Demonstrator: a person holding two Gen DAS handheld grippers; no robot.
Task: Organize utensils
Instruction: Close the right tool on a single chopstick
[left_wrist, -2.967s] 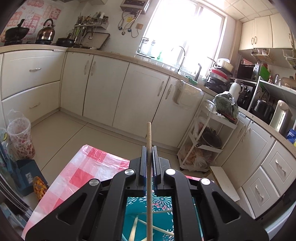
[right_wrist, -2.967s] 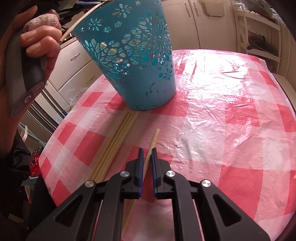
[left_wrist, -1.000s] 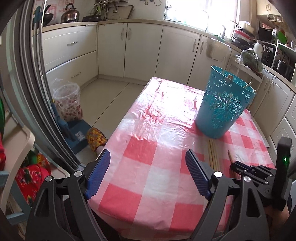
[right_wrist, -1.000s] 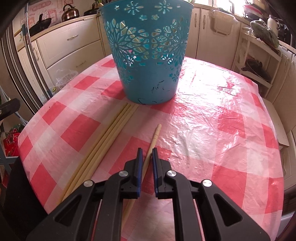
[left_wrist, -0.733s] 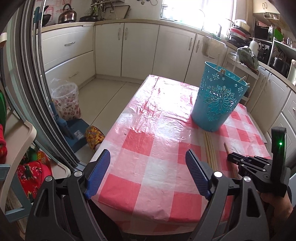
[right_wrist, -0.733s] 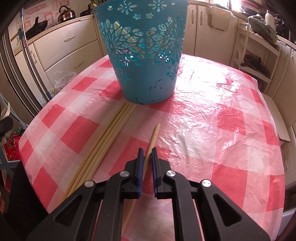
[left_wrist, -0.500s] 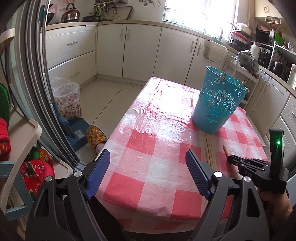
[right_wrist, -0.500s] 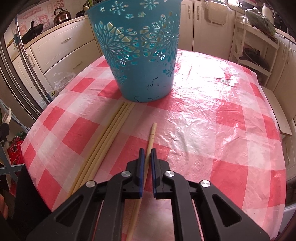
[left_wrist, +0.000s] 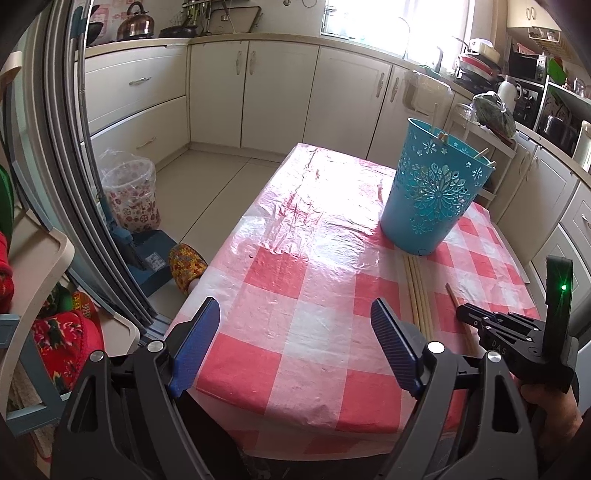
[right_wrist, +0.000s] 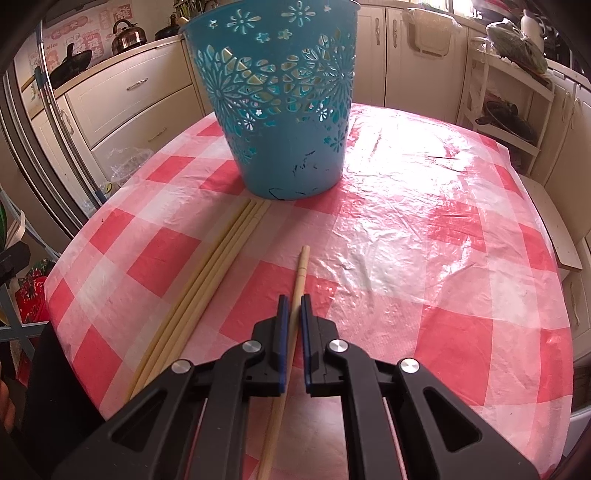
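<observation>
Single pale wooden chopstick (right_wrist: 300, 275) lies on the table covered in a glossy red-and-white checked plastic cloth (right_wrist: 424, 236), pinched between the blue pads of the right gripper (right_wrist: 291, 301) — jaws pressed together on it, tip sticking out toward the basket. Just left of it, apart, a bundle of long pale chopsticks (right_wrist: 207, 280) lies side by side, far ends almost at the base of the teal plastic bucket-shaped basket with cut-out flower pattern (right_wrist: 280, 110).

Right wrist view shows the pinch up close; its lower chopstick end is cut off by the frame, and the basket's rim is cropped at the top. The left wrist view instead gives the whole table from the side: the basket (left_wrist: 430, 192) upright near the far right of the cloth (left_wrist: 295, 295), a few stick ends poking above its rim, the bundle (left_wrist: 417, 291) in front of it, and the right gripper (left_wrist: 463, 315) with a hand (left_wrist: 550, 413) on its handle — its tips are small there, grip hard to make out. Left gripper (left_wrist: 295, 343) hovers off the near table edge, ribbed blue pads spread wide, nothing between them.

Cloth is crinkled, with glare washing out the far checks. Cream kitchen cabinets (left_wrist: 221, 92) behind; a clear patterned bin (left_wrist: 131, 192) on the floor.
</observation>
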